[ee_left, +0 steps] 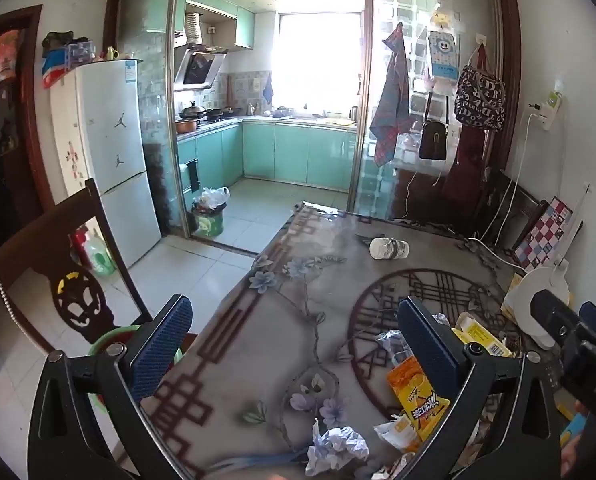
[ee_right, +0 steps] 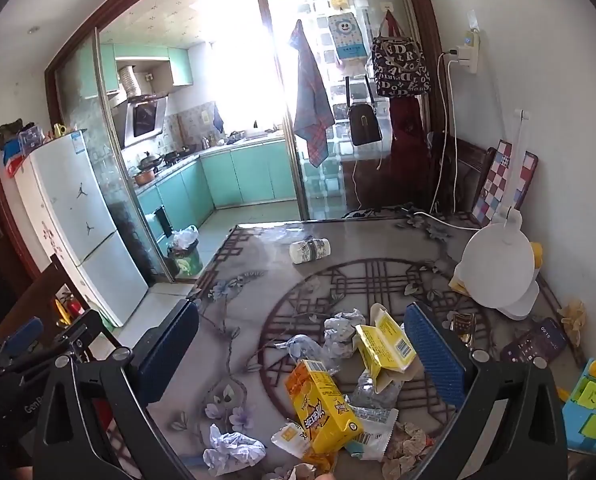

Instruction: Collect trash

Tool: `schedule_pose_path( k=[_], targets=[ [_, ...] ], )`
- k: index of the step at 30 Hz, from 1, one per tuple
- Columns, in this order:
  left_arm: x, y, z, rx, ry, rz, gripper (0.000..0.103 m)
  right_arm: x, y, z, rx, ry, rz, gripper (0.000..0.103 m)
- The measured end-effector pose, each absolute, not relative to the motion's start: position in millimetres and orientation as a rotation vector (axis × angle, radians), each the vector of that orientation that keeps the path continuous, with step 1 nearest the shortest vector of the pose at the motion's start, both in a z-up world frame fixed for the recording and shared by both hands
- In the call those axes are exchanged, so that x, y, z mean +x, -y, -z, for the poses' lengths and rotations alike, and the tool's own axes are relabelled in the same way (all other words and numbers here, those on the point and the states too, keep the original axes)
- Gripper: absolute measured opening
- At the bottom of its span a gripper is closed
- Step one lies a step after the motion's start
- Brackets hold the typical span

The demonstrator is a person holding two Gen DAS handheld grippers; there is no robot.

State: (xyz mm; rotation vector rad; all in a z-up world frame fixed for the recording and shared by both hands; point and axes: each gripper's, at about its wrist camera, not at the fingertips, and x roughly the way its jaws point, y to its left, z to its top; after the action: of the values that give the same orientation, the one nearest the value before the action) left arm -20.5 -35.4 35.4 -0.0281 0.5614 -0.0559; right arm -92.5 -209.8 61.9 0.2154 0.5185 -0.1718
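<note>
Both blue-padded grippers, left (ee_left: 293, 344) and right (ee_right: 302, 348), hover spread and empty above the crumpled yellow-orange snack packet (ee_right: 322, 408), apparently poised to start collecting the surrounding litter.

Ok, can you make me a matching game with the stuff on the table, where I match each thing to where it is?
Things:
1. small white plastic bottle
2. orange and yellow drink carton
3. round white desk lamp
4. crumpled white tissue

Places:
A. at the table's right side, near the wall
B. lying on its side, alone at the far end of the table
C. near the table's front edge, left of the trash pile
D. tilted in the middle of the trash pile

Pairs: 1-B, 2-D, 3-A, 4-C
</note>
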Motion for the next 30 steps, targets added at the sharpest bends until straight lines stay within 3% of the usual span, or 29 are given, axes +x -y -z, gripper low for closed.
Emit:
schedule_pose_path(
  k=[30],
  targets=[
    [-21.2, 20.1, -37.7, -0.058, -0.589, -0.005, 0.103, -94.5, 198.6, -88.9, 0.168, -0.497, 0.136, 0.103]
  ],
)
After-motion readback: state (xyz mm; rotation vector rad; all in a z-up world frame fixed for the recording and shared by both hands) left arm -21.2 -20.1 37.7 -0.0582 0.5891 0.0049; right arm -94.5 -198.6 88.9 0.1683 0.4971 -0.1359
